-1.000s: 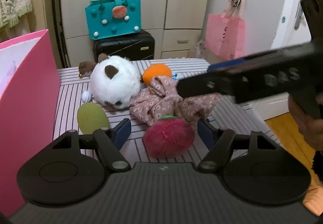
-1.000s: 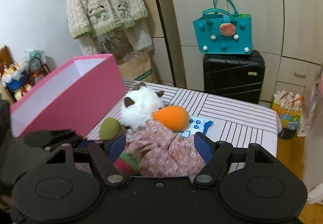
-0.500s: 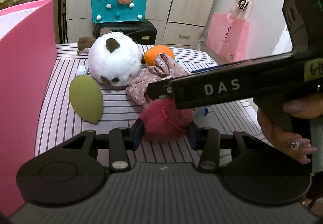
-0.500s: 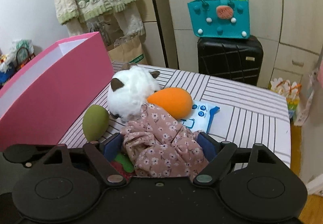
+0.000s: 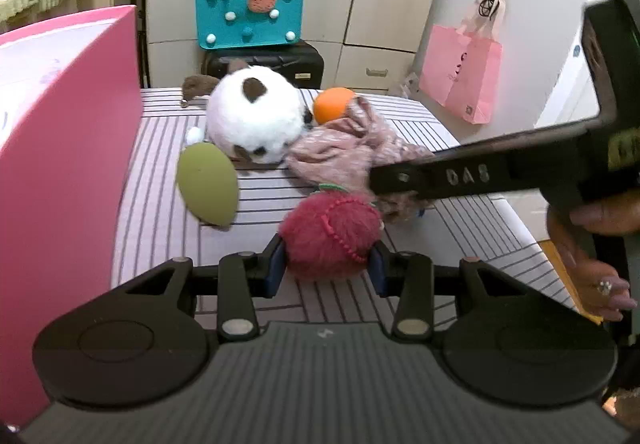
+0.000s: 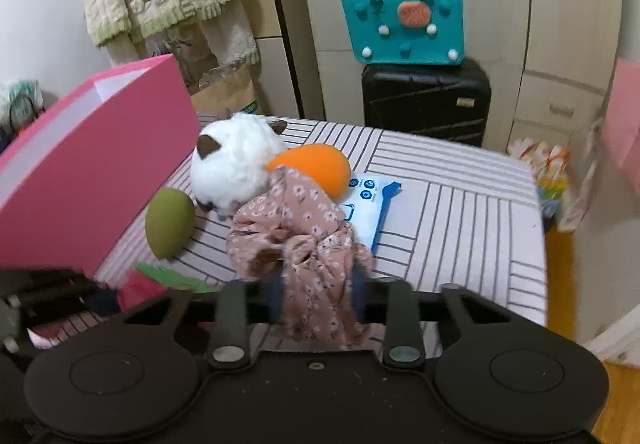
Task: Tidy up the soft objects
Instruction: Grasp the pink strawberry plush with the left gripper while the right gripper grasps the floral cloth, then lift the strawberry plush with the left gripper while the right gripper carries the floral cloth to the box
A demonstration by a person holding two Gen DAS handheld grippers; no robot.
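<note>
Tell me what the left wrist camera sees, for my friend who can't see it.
The left claw squeezes a fuzzy red strawberry plush on a striped table. Just behind, the right claw grips a pink flowery cloth. A white plush, green egg shape and tall pink box are nearby.

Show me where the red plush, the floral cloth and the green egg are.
red plush [image 5: 330, 240], left wrist view, middle of body
floral cloth [image 6: 308, 232], right wrist view, bunched middle
green egg [image 6: 170, 222], right wrist view, its side
</note>
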